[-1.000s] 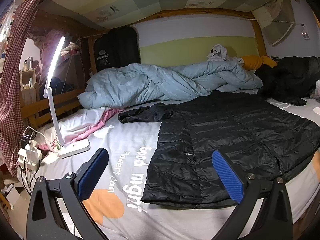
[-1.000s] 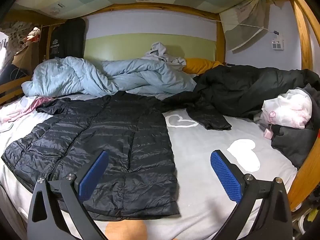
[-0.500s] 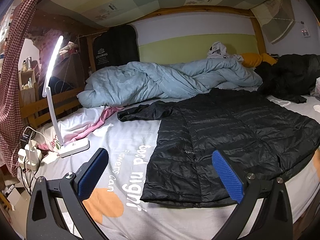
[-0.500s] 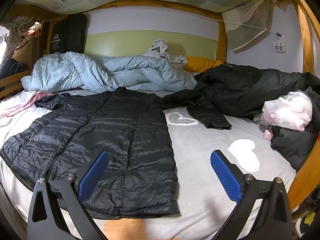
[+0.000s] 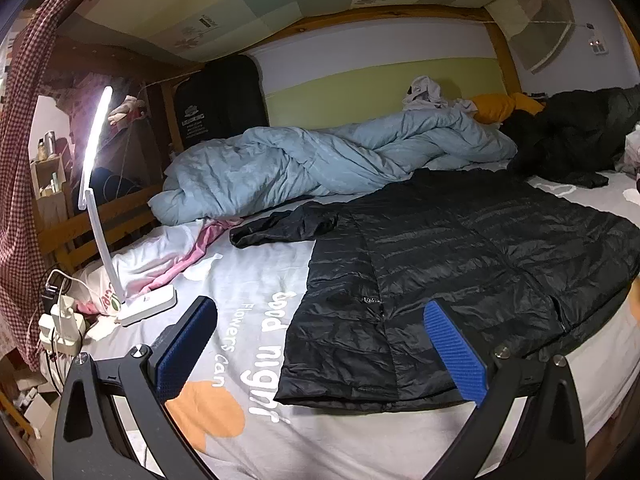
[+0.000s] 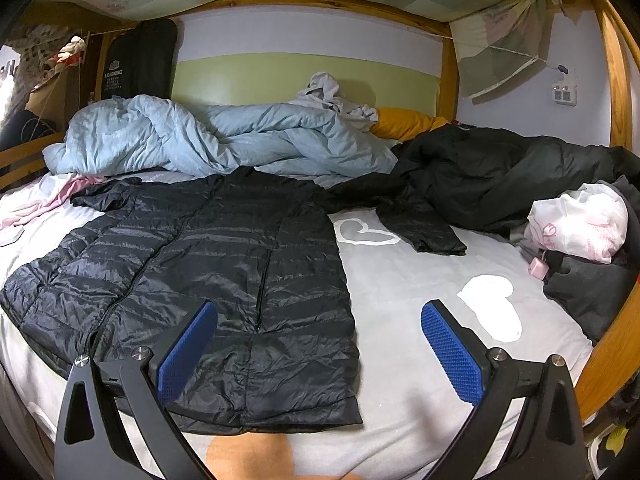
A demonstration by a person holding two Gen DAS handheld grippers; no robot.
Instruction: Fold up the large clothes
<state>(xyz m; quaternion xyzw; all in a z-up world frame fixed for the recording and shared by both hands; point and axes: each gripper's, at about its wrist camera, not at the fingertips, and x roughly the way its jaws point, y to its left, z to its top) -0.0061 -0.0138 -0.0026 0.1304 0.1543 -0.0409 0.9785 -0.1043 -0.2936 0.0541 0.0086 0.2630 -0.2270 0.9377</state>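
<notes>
A long black quilted down coat (image 5: pixel 448 276) lies spread flat on the grey bed sheet (image 5: pixel 248 280), hem toward me, one sleeve (image 5: pixel 284 226) stretched left. It also shows in the right wrist view (image 6: pixel 224 272), its other sleeve (image 6: pixel 420 228) stretched right. My left gripper (image 5: pixel 320 344) is open and empty, above the coat's left hem corner. My right gripper (image 6: pixel 318 348) is open and empty, above the coat's right hem edge.
A rumpled light-blue duvet (image 5: pixel 320 164) lies behind the coat. A lit white desk lamp (image 5: pixel 120 272) and a power strip (image 5: pixel 60 324) stand at the left. Another dark coat (image 6: pixel 500 176), a white plastic bag (image 6: pixel 580 220) and the wooden bed rail (image 6: pixel 608 344) are at the right.
Both grippers have tilted slightly, so the bed and coat sit a little lower in each view. Both stay open and the coat has not moved.
</notes>
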